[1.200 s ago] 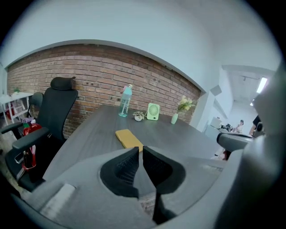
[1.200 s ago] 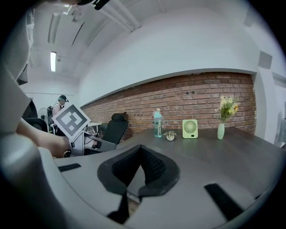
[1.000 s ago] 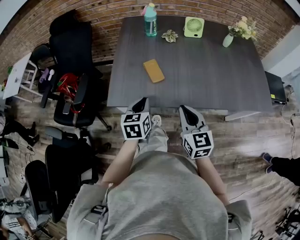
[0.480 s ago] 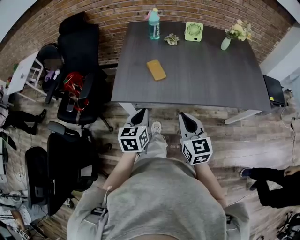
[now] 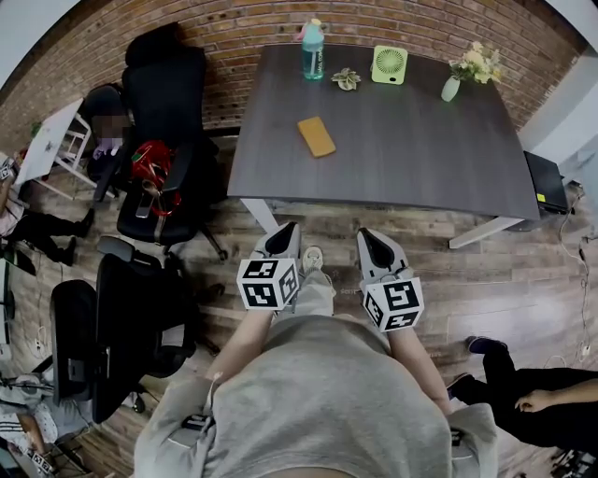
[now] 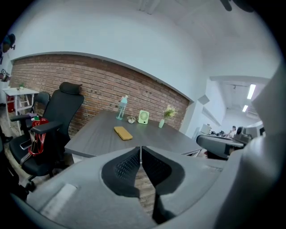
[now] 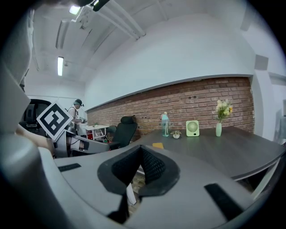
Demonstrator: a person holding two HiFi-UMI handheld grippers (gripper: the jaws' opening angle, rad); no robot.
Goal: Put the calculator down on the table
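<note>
Office scene viewed steeply from above, from the head of a person in a grey top (image 5: 318, 401) who stands on a wooden floor (image 5: 505, 280) a little back from a dark grey table (image 5: 411, 159). At the far left are black office chairs (image 5: 163, 103), one of them with a red object (image 5: 149, 166) on its seat; what it is cannot be made out. Next, held out in front of the person's body, is the left gripper (image 5: 283, 233), with its jaws pressed together and nothing between them; its own view shows the two black pads meeting in a thin line. Beyond it, on the left part of the table, lies the calculator (image 5: 317, 136), a flat yellow-orange slab resting flat on the tabletop, well apart from both grippers and touched by neither. Along the table's far edge, against a brick wall (image 5: 234, 23), stand a blue-green bottle (image 5: 313, 37), a small plant (image 5: 347, 79), a pale green fan (image 5: 389, 64) and a vase of flowers (image 5: 451, 87), in that order from left to right. The right gripper (image 5: 371, 241) is held level with the left one, short of the table's near edge, and its jaws are also closed on nothing. At the lower right, another person's legs (image 5: 523, 401) reach in across the floor.
</note>
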